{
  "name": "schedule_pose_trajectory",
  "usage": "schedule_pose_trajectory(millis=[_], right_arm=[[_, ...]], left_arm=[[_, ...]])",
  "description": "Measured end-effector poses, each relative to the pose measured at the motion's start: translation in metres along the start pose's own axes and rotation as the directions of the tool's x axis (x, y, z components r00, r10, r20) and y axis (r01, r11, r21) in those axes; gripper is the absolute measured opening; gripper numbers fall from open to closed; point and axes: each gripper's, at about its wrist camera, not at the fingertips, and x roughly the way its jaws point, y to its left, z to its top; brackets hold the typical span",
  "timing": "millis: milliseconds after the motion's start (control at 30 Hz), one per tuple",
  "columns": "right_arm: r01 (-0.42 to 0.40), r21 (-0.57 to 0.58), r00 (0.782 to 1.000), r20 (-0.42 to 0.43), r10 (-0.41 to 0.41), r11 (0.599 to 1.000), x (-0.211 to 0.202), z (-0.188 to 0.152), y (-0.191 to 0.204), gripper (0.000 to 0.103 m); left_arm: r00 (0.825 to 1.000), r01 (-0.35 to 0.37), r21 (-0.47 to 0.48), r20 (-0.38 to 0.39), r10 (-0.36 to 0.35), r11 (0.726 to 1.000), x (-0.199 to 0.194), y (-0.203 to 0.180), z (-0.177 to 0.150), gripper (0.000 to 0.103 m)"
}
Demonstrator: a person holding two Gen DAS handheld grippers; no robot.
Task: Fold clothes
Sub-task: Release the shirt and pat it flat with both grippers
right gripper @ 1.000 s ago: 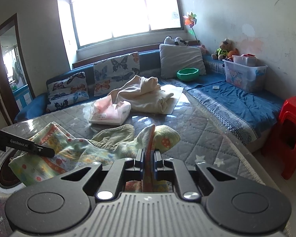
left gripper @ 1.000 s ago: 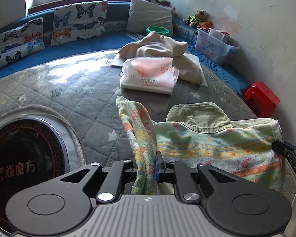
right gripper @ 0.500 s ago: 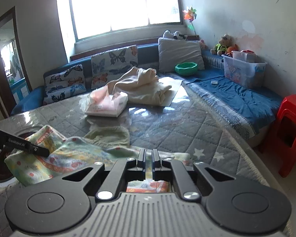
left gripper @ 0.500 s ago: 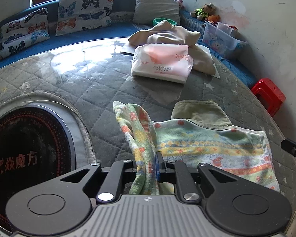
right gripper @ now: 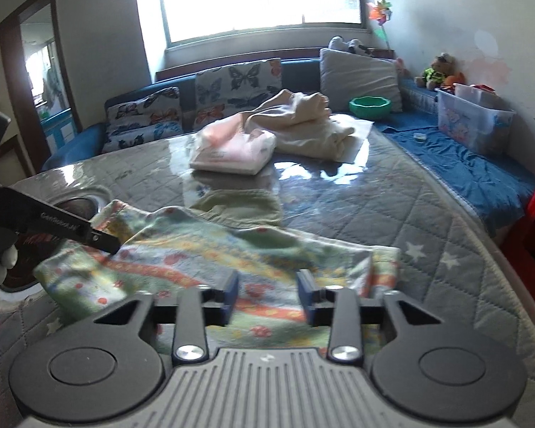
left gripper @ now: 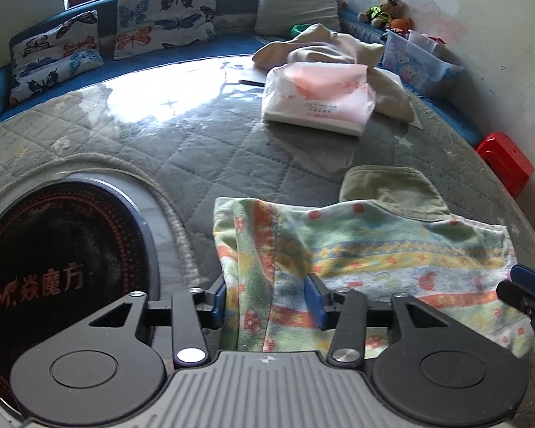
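Both my grippers opening over the patterned garment on the quilted table.

Left wrist view: my left gripper point(left gripper: 271, 297) sits at lower centre, its jaws opening – a bunched fold of the patterned garment point(left gripper: 392, 260) stands between the blue pads but neither pad presses it. The garment spreads to the right over the grey quilted table cover point(left gripper: 196, 149), with an olive cloth point(left gripper: 388, 187) tucked under its upper edge. Right wrist view: my right gripper point(right gripper: 267, 299) is at lower centre, jaws opening too – the garment lies flat beneath and between the fingers, unpinched. My left gripper's black finger reaches in from the left edge.
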Motion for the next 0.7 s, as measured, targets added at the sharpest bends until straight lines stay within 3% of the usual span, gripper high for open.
schedule_pose_trajectory(millis=[367,700], right_arm=[[-0.034,-0.050,0.999,-0.017,0.033,0.998,0.011,-0.016,0.034,0.067],[-0.032,-0.032,0.999,-0.014,0.032,0.999,0.004,-0.029,0.044,0.083]], left_arm=[[1.000,-0.007,0.050,0.031,0.005,0.999,-0.014,-0.006,-0.020,0.069],[0.999,0.002,0.057,0.036,-0.004,0.998,-0.025,-0.010,-0.039,0.083]])
